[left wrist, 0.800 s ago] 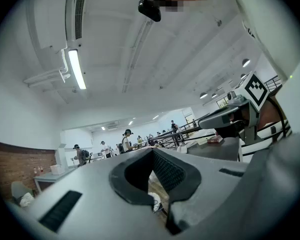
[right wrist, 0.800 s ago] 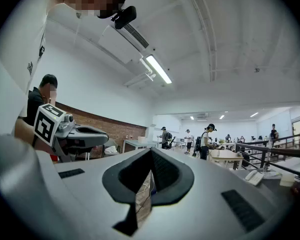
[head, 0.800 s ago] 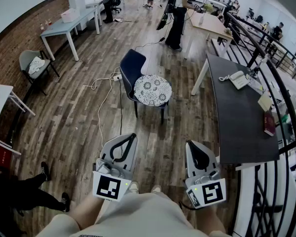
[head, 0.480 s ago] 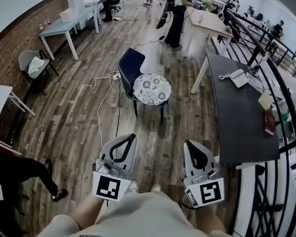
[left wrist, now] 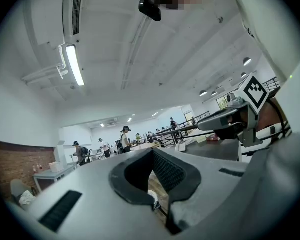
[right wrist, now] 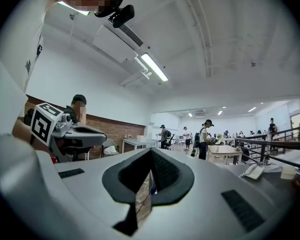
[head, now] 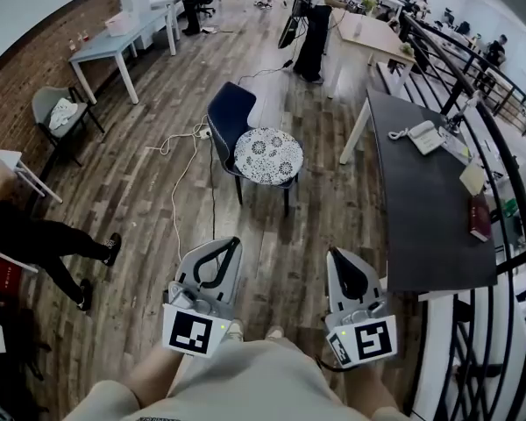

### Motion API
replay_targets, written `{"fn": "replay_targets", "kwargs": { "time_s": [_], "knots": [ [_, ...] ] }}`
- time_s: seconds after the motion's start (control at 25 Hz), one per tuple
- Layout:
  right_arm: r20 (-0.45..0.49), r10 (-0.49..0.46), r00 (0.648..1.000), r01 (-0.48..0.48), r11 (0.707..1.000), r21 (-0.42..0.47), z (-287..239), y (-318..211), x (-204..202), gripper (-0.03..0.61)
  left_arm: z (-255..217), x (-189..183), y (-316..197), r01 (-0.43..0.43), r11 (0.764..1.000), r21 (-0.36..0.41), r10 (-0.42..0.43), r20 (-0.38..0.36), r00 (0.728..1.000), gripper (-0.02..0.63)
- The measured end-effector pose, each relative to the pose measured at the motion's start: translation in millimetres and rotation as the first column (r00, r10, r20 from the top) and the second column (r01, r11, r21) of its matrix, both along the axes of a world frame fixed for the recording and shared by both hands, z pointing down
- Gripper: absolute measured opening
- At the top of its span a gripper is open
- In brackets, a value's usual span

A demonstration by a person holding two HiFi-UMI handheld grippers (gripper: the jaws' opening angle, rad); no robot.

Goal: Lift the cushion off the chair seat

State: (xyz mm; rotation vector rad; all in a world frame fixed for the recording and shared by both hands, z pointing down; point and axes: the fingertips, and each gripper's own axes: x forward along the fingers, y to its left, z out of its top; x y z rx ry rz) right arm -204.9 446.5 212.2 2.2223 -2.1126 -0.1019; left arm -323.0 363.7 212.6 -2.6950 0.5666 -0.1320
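Note:
A round white cushion (head: 268, 156) with a dark floral print lies on the seat of a dark blue chair (head: 229, 112), which stands on the wooden floor some way ahead in the head view. My left gripper (head: 232, 244) and right gripper (head: 336, 254) are held level near my body, well short of the chair. Both are shut with nothing between the jaws. The left gripper (left wrist: 152, 151) shows only a thin slit at its tips, through which a scrap of the cushion (left wrist: 151, 200) peeks. The right gripper (right wrist: 151, 150) points across the room toward the chair.
A long dark table (head: 421, 209) with a telephone (head: 425, 139) and a book (head: 479, 217) stands at the right, a black railing (head: 500, 147) beyond it. A white cable (head: 177, 178) trails left of the chair. A person (head: 44, 244) is at the left edge, another person (head: 316, 24) at the back.
The person at the left edge has walked further up along it. Both grippers and the cushion stay where they were.

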Motion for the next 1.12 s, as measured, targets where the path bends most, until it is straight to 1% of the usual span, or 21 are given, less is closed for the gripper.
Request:
{"fn": "replay_targets", "kwargs": {
  "time_s": [0.4, 0.72, 0.92, 1.12],
  "knots": [
    [0.018, -0.015, 1.0, 0.014, 1.0, 0.003, 3.4, 8.9, 32.7, 0.002, 4.4, 31.8, 10.8, 0.018, 1.0, -0.003, -0.018, 0.016, 1.0, 0.005],
    [0.008, -0.029, 1.0, 0.029, 0.999, 0.016, 5.1, 17.2, 64.6, 0.002, 9.4, 62.9, 20.3, 0.04, 0.999, -0.001, -0.04, 0.022, 0.999, 0.004],
    [0.01, -0.017, 1.0, 0.017, 1.0, 0.015, 8.9, 18.8, 80.1, 0.002, 12.7, 78.2, 23.6, 0.028, 1.0, 0.0, -0.028, 0.03, 0.999, 0.005],
    [-0.008, 0.0, 1.0, 0.0, 1.0, 0.012, 15.4, 8.3, 98.3, 0.002, 18.9, 98.8, 11.1, 0.01, 1.0, -0.003, -0.01, 0.02, 1.0, 0.004]
  ]
}}
